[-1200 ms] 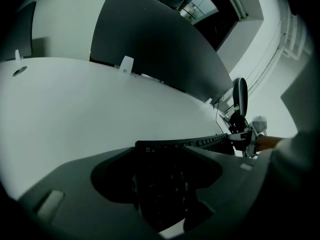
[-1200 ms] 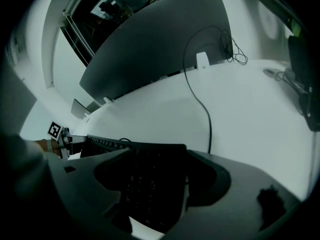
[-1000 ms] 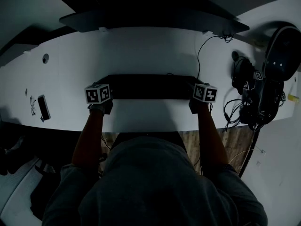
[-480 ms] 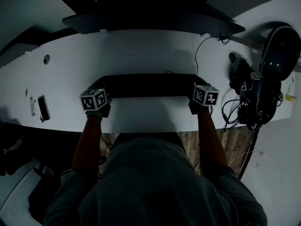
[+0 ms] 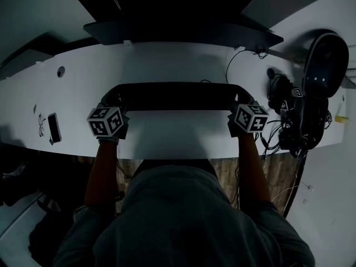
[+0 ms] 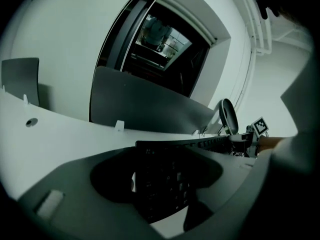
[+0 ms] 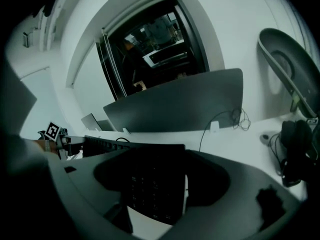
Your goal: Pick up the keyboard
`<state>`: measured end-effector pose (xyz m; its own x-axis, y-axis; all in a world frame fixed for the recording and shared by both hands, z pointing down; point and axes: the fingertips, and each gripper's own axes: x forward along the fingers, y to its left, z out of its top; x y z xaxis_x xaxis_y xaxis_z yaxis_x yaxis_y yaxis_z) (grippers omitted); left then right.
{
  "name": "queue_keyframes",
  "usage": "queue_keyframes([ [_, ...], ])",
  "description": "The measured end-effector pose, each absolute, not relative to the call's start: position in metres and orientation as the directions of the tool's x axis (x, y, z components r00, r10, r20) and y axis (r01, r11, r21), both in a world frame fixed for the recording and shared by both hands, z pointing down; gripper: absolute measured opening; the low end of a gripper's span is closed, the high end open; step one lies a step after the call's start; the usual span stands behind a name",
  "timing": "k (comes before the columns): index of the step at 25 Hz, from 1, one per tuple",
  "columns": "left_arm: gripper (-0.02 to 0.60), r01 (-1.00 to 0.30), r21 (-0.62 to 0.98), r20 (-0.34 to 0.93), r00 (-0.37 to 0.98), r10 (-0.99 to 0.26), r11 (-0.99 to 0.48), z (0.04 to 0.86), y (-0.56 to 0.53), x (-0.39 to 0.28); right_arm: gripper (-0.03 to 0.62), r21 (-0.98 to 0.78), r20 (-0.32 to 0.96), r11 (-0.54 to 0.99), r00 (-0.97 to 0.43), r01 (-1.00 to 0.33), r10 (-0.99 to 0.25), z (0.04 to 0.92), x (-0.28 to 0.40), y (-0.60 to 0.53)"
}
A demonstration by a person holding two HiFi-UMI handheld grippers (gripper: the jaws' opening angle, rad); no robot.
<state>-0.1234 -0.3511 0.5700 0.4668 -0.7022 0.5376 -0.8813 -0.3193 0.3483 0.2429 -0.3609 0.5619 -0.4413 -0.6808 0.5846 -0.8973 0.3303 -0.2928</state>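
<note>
Both ends of the black keyboard [image 5: 175, 96] are clamped, the left by the left gripper [image 5: 113, 103], the right by the right gripper [image 5: 238, 103], over the white bench [image 5: 178, 60].

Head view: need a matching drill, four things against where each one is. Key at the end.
Things:
1. keyboard
2. dark flat device
3. cable tangle
4. divider panel

Places:
A. along the far edge of the desk
B. left end of the desk
C. gripped at its ends by the left gripper and the right gripper
D. right end of the desk

Pairs: 1-C, 2-B, 3-D, 4-A
</note>
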Motion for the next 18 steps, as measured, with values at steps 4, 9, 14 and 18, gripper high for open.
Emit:
queue_keyframes([
  [4,0.278,-0.882,0.32,0.476,0.464,-0.747,-0.345,0.528,-0.355,-0.122,0.327,-0.271,0.521,0.351,-0.443,-0.897,-0.73,0.52,0.245,-0.363],
  [9,0.277,-0.887,0.262,0.396,0.459,-0.796,-0.381,0.473,-0.356,-0.12,0.327,-0.252,0.444,0.371,-0.448,-0.894,-0.776,0.471,0.247,-0.361],
  [14,0.275,-0.889,0.212,0.32,0.456,-0.83,-0.406,0.424,-0.354,-0.119,0.327,-0.224,0.37,0.397,-0.454,-0.89,-0.81,0.426,0.248,-0.359],
  [18,0.273,-0.885,0.2,0.271,0.462,-0.844,-0.42,0.395,-0.353,-0.114,0.327,-0.191,0.317,0.405,-0.446,-0.894,-0.837,0.392,0.252,-0.356],
])
